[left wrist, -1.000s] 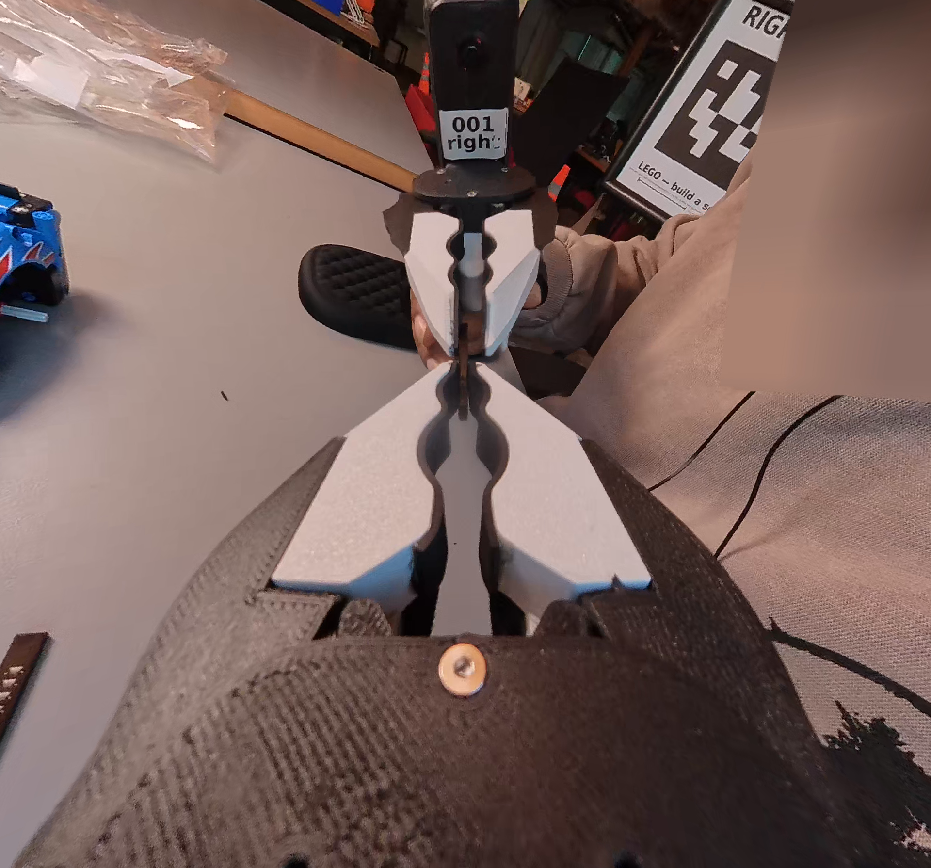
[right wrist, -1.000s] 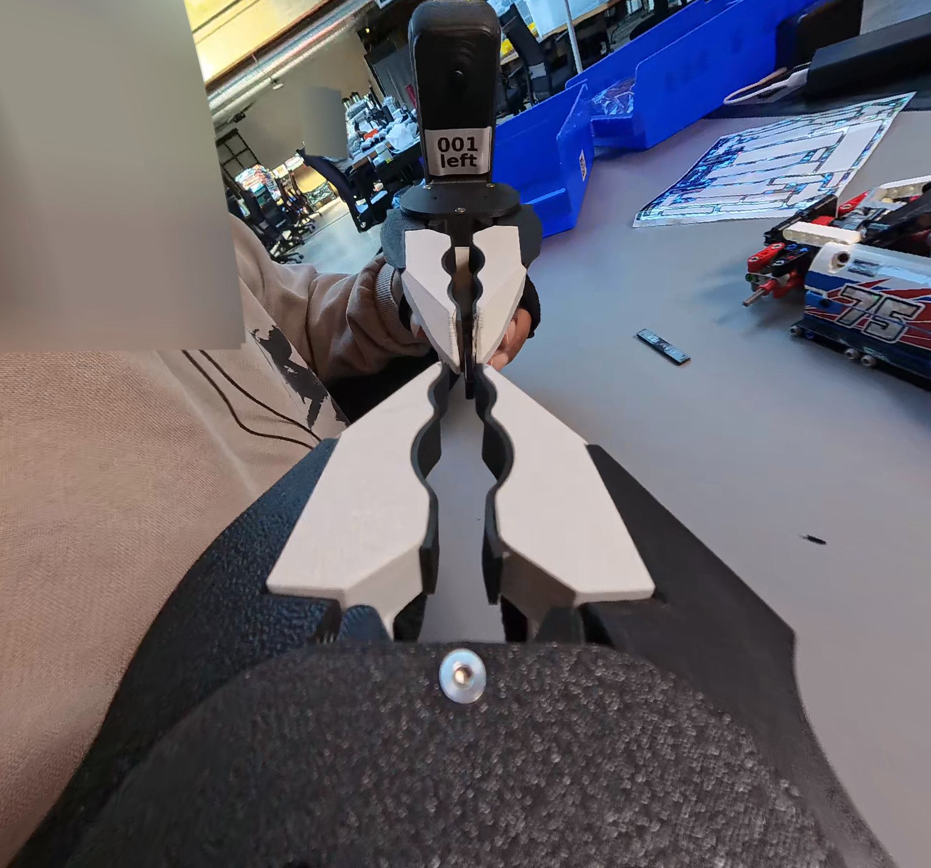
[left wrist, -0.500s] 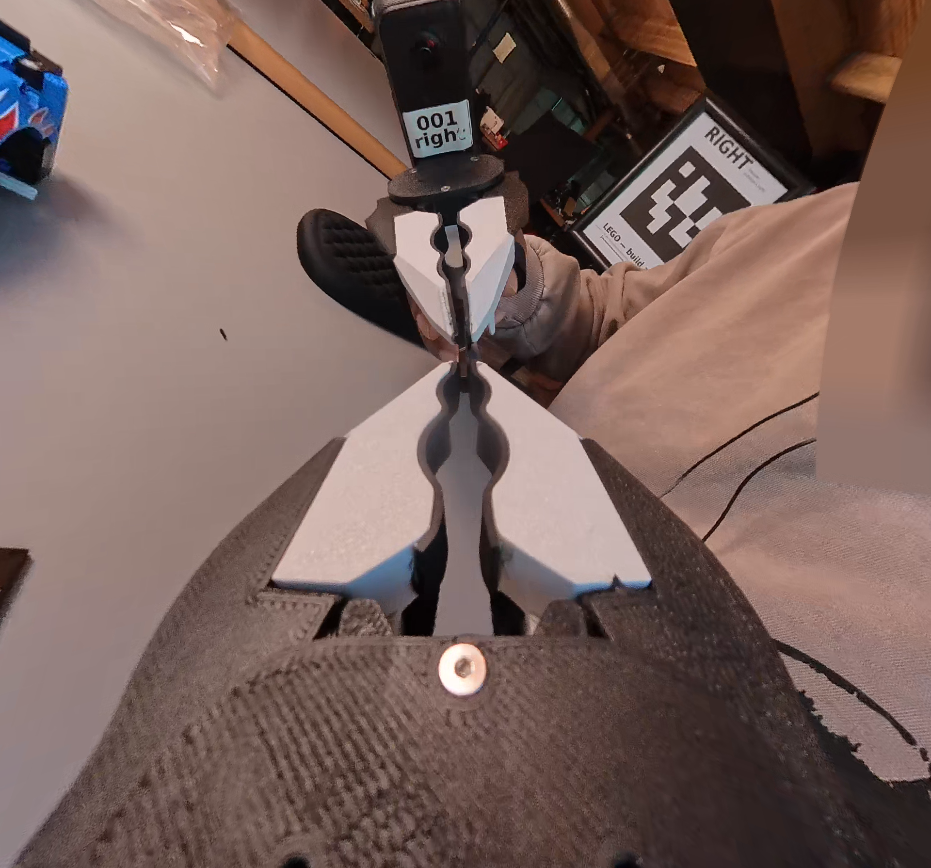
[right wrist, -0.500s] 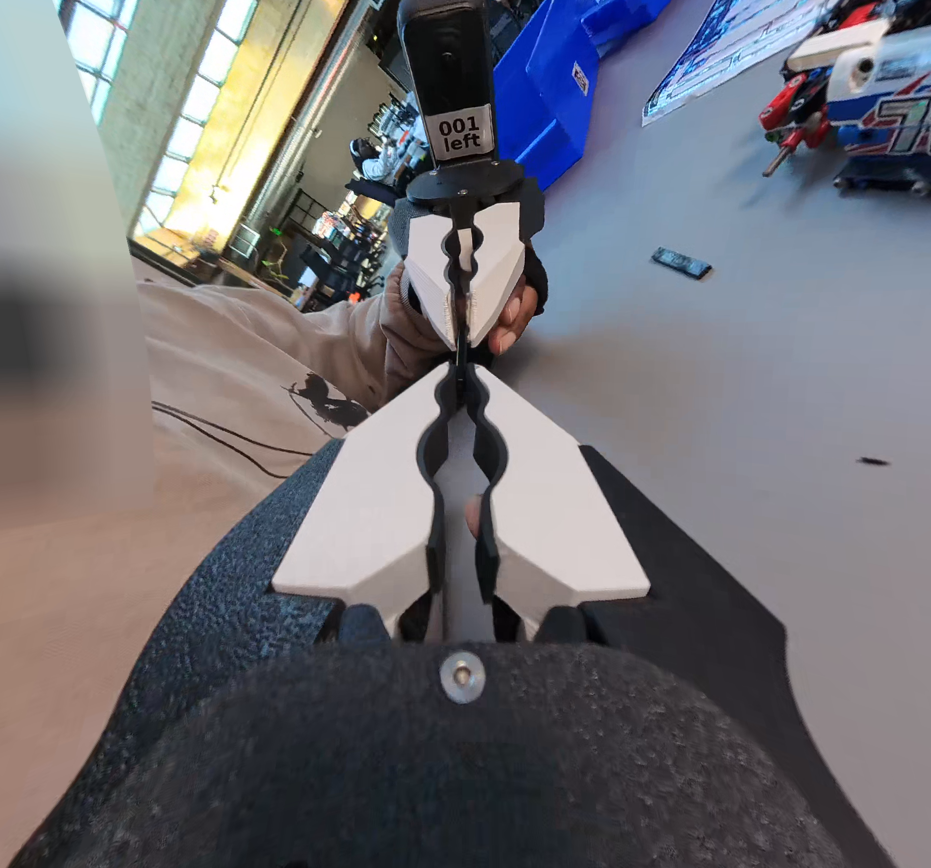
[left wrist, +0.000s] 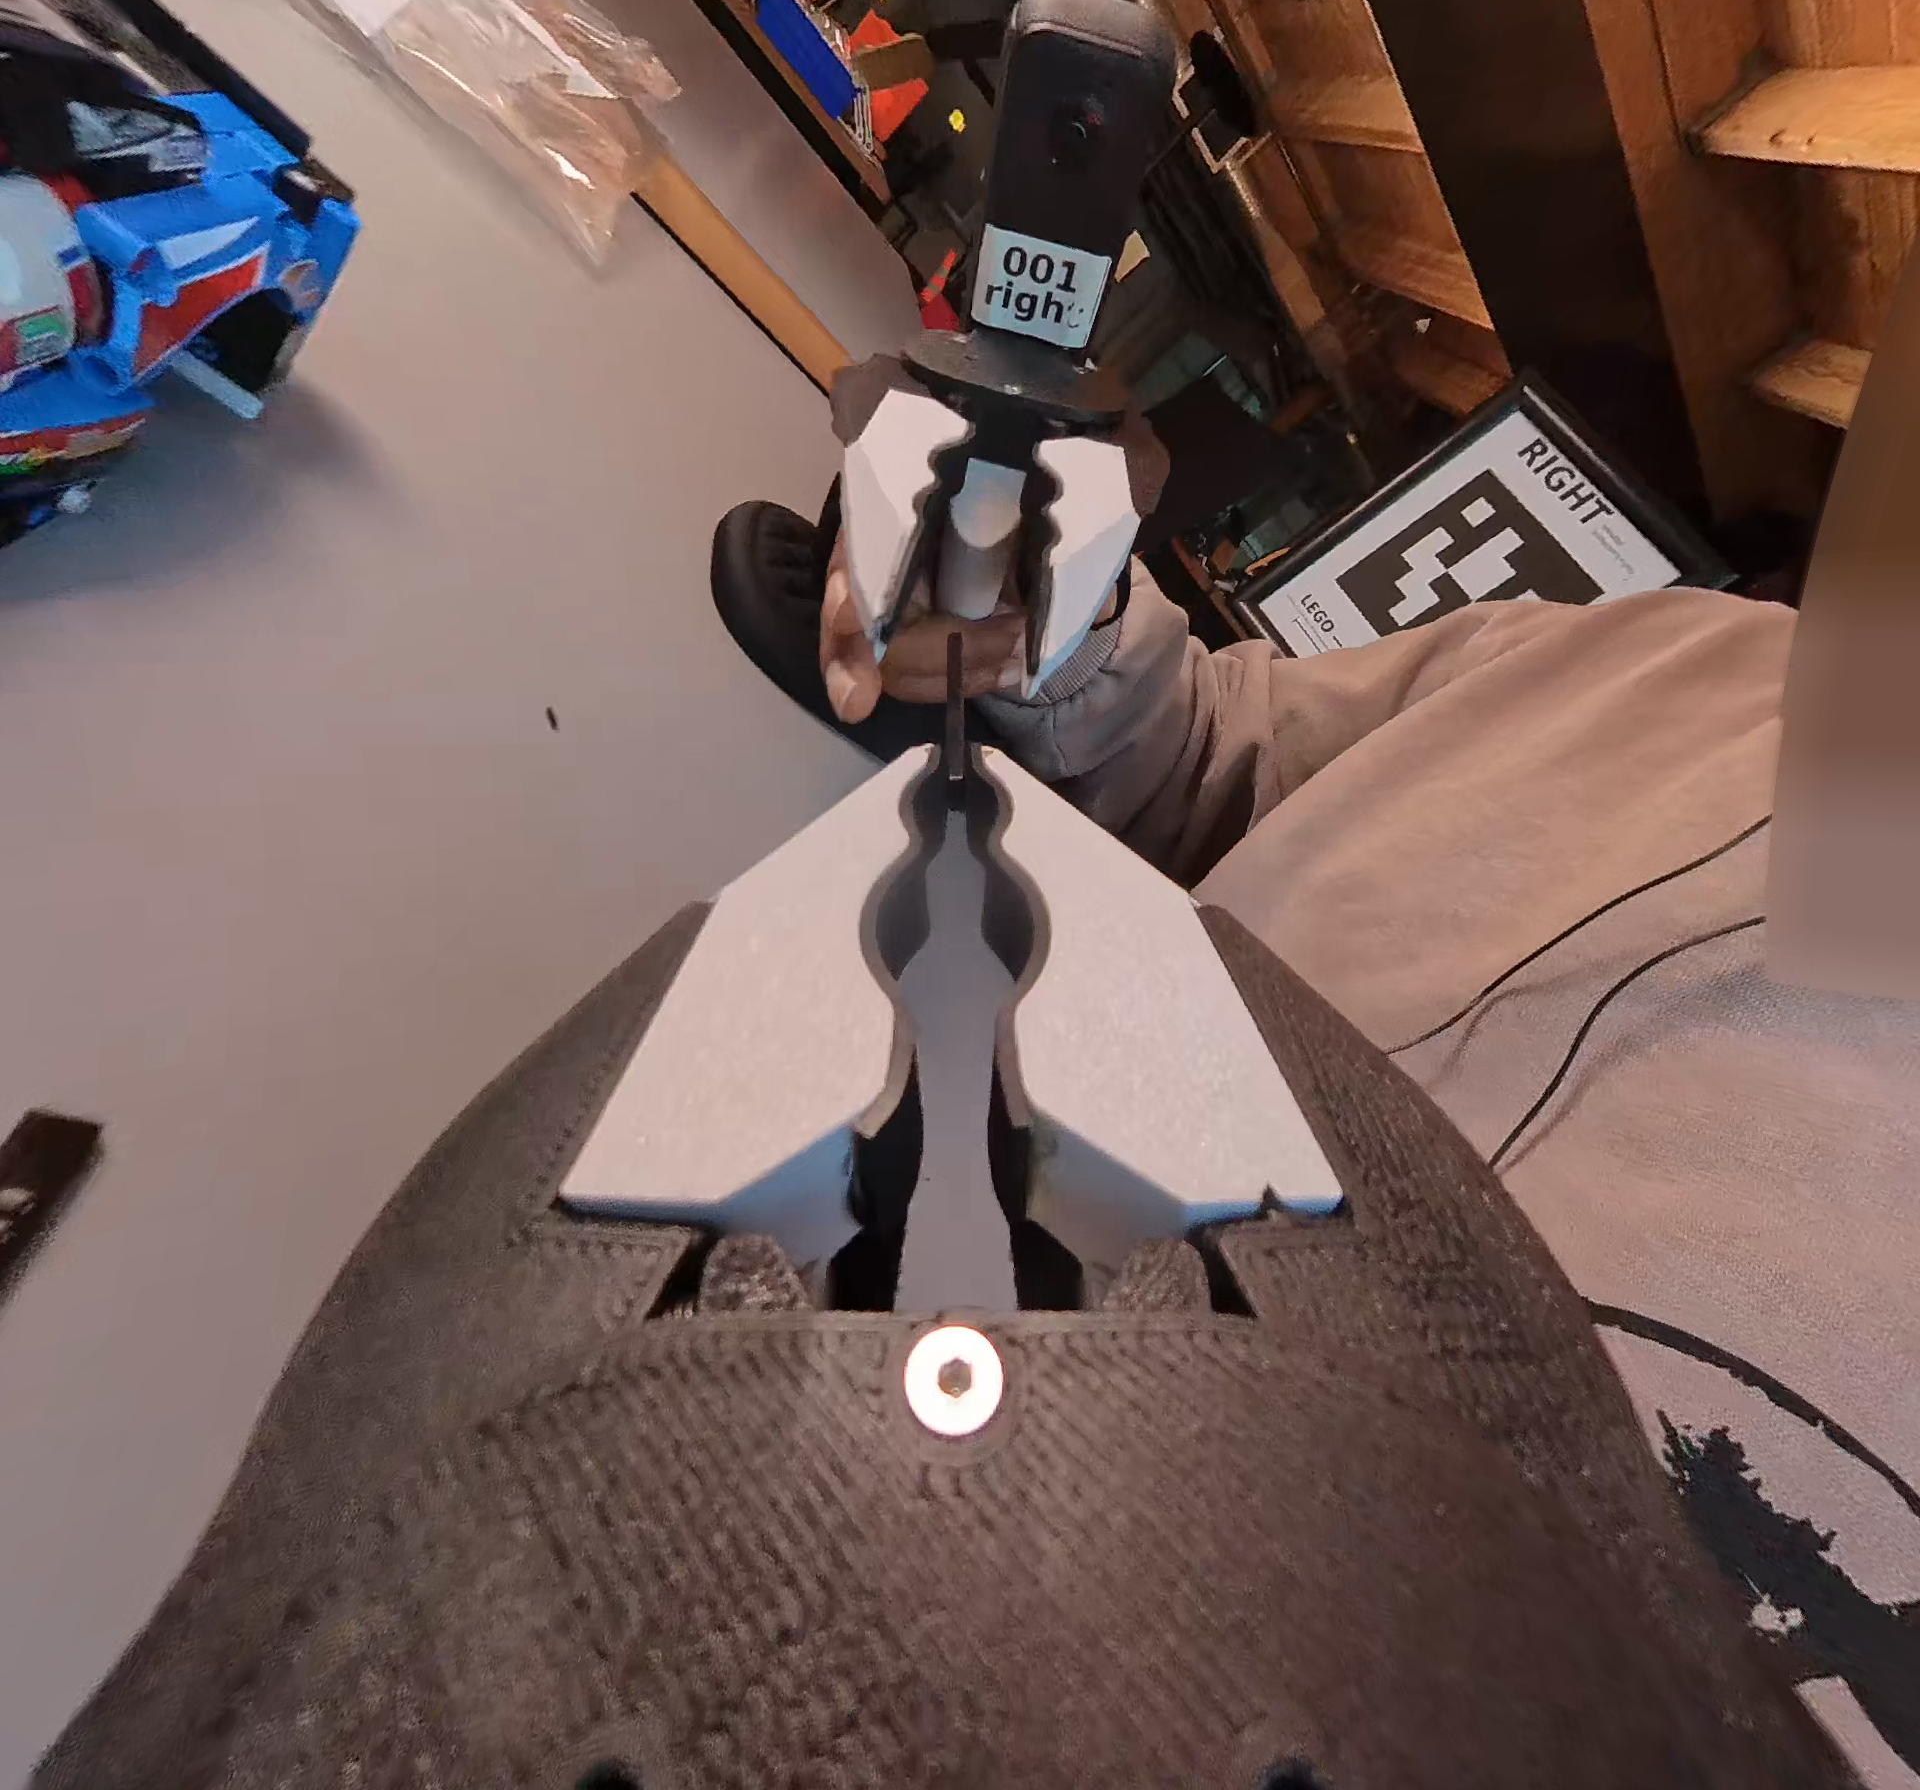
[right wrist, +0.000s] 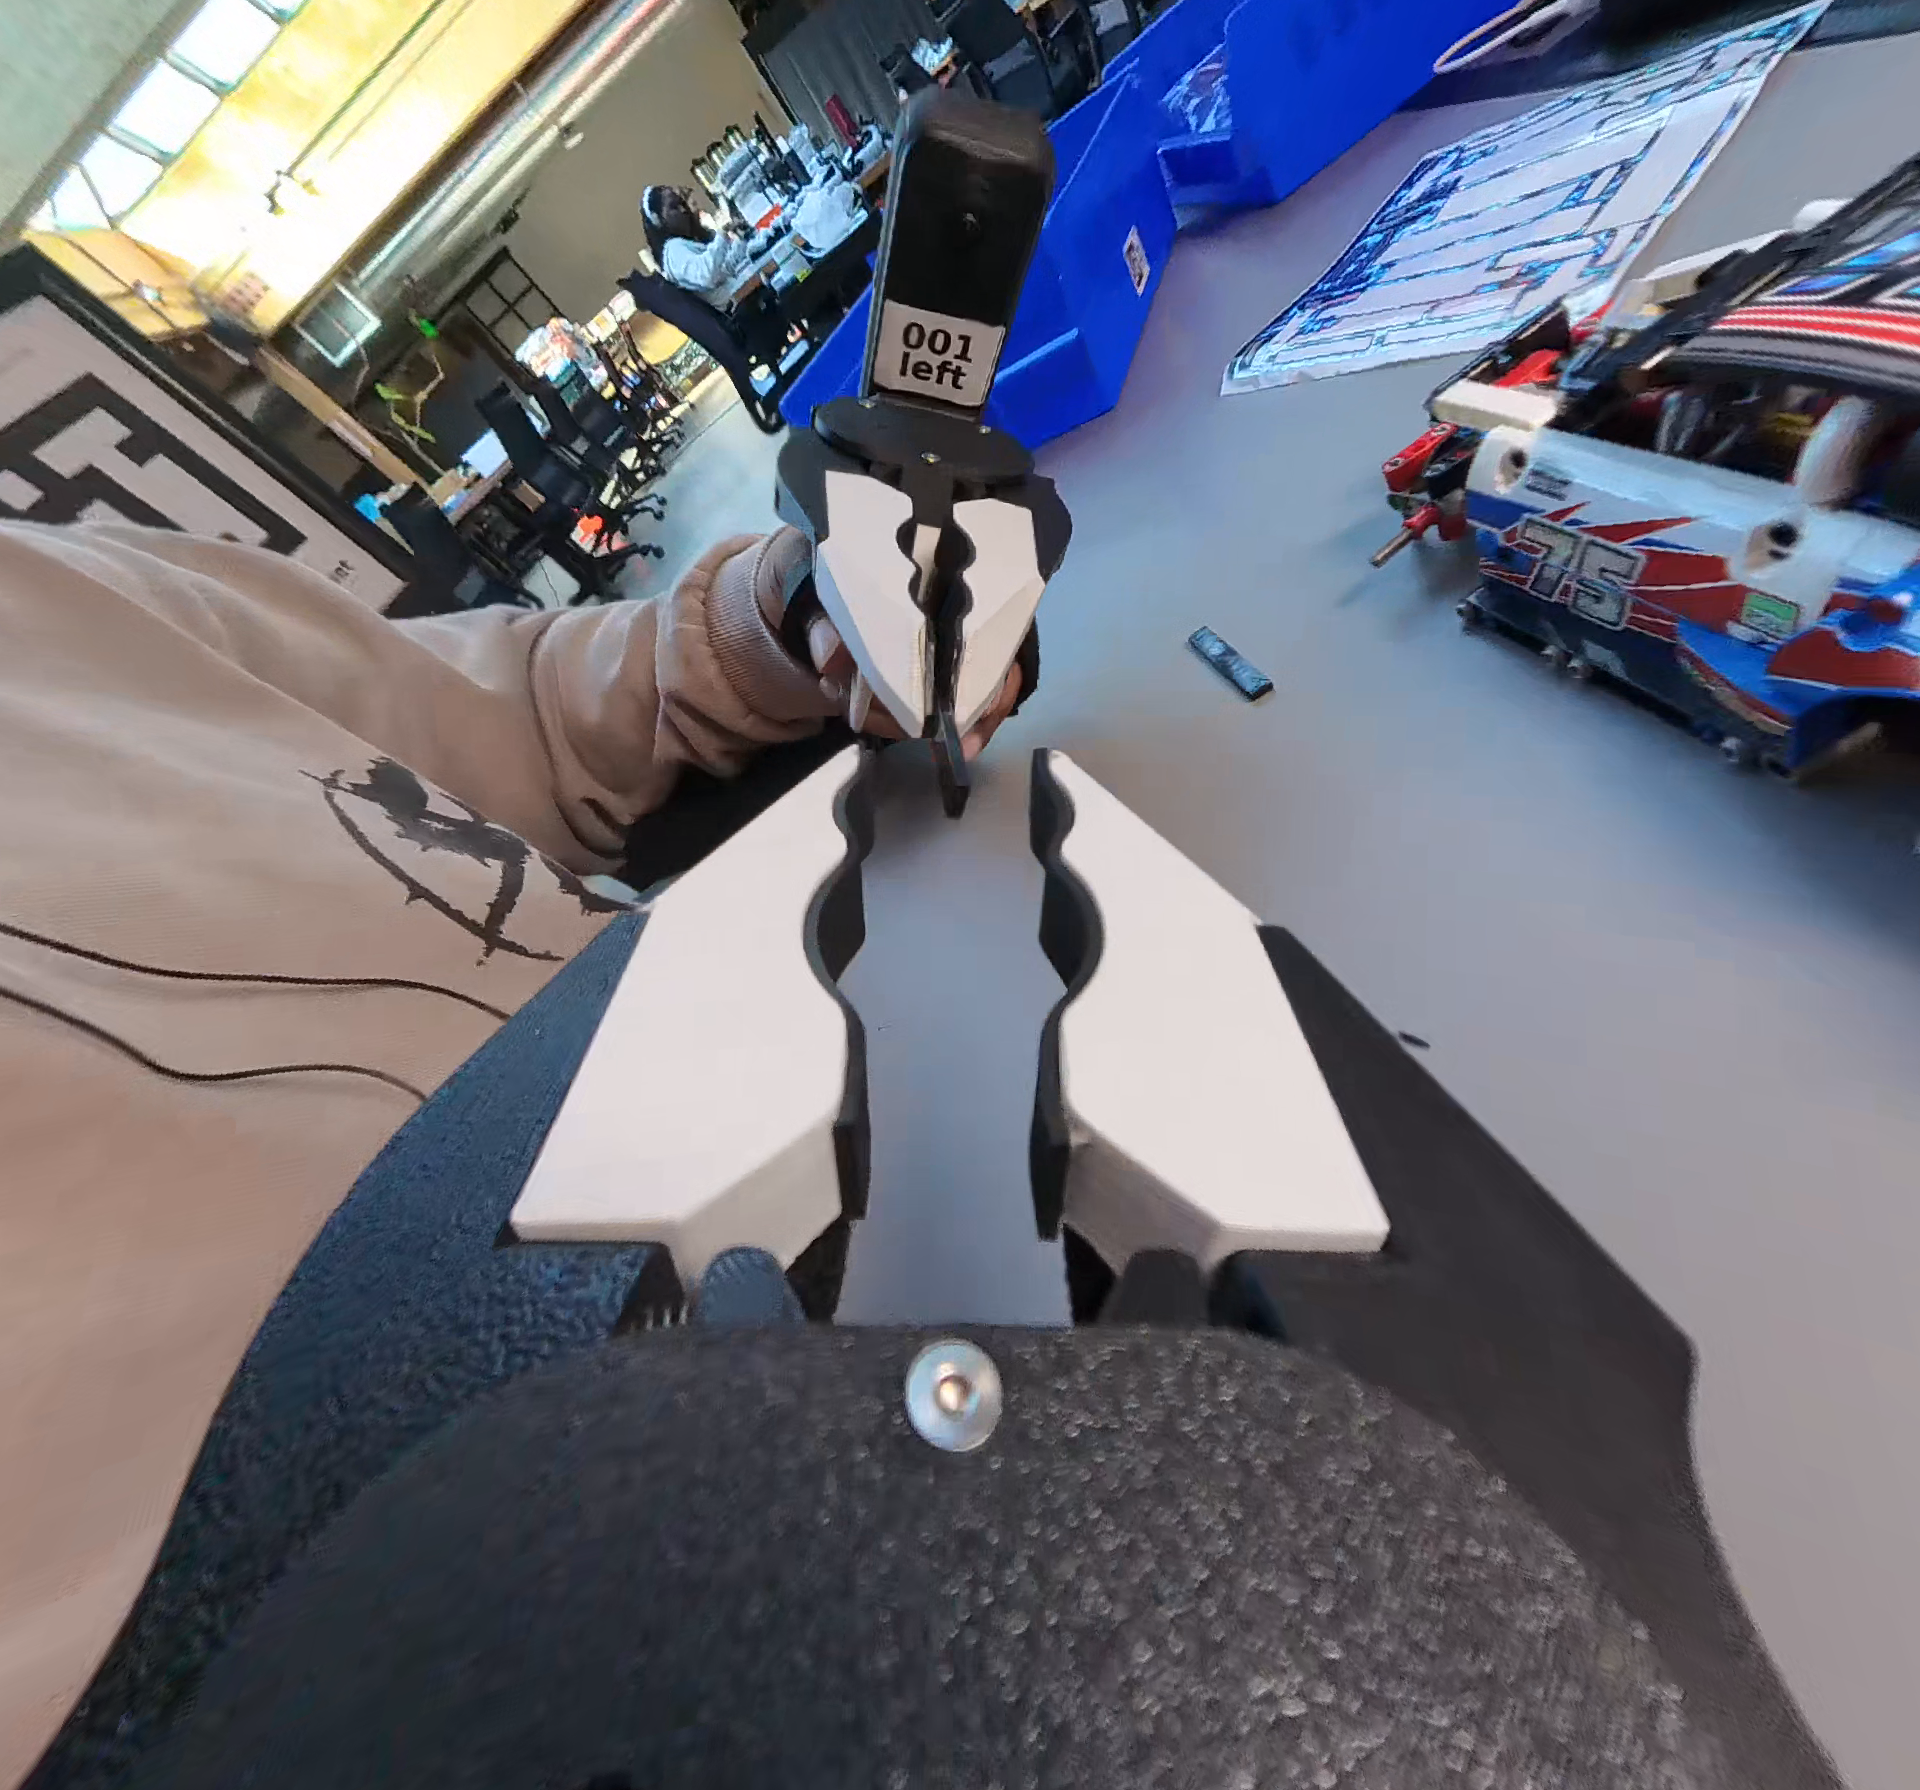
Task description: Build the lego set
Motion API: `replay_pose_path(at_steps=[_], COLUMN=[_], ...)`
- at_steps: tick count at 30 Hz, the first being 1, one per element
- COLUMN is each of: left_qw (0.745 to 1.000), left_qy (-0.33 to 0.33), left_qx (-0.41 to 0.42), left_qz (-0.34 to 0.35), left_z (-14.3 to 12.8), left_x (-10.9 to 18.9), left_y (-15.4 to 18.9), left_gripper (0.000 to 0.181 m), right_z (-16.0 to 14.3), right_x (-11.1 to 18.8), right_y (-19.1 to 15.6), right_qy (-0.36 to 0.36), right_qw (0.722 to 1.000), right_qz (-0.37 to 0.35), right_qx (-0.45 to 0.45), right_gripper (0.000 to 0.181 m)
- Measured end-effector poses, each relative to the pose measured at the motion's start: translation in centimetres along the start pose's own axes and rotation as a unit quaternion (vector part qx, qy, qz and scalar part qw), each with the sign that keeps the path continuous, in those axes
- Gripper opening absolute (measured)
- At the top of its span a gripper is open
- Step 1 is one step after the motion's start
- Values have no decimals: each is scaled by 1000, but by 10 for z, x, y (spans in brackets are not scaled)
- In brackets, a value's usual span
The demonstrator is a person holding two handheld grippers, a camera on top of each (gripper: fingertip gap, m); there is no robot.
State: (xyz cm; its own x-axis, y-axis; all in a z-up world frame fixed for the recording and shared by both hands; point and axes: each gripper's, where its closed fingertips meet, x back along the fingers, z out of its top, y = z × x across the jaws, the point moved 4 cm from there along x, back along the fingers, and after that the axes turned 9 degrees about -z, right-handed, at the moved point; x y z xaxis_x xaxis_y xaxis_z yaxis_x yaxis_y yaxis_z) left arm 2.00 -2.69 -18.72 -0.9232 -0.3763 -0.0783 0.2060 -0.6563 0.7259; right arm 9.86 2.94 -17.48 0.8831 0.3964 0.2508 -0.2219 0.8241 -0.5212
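Between white claws — left claw (left wrist: 951,772) pinches thin black strip (left wrist: 953,701).

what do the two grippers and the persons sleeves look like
Each hand-held gripper has two pale grey, wedge-shaped fingers with wavy black inner edges on a textured black body with a silver screw: the left hand-held gripper and the right hand-held gripper. Each carries an upright black camera with a white label. The sleeves are beige with ribbed cuffs; the beige top has black line graphics.
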Motion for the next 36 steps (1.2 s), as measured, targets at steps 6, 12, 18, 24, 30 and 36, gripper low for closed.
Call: replay_pose_path(at_steps=[6, 12, 18, 24, 30, 36], left_qw=[997, 992, 992, 993, 991, 960], left_qy=[-35, -48, -18, -42, -13, 2], left_qx=[-61, -94, -9, 38, 48, -104], left_qz=[27, 71, 121, 104, 124, 260], left_z=[0, 6, 3, -9, -13, 15], left_x=[-15, 1, 31, 4, 16, 62], left_y=[12, 10, -26, -31, -37, -43], left_gripper=[1, 1, 1, 1, 2, 32], right_z=[-8, -3, -7, -30, -25, -34], right_x=[-7, 39, 30, -40, -48, -2], right_y=[-12, 22, 7, 17, 20, 61], right_qy=[-28, -4, -27, -129, -152, -294], right_qw=[998, 998, 942, 792, 817, 845], right_qz=[50, -13, -139, -171, -124, -102], right_qx=[13, 54, 304, 572, 543, 436], right_gripper=[0, 0, 17, 34, 5, 5])
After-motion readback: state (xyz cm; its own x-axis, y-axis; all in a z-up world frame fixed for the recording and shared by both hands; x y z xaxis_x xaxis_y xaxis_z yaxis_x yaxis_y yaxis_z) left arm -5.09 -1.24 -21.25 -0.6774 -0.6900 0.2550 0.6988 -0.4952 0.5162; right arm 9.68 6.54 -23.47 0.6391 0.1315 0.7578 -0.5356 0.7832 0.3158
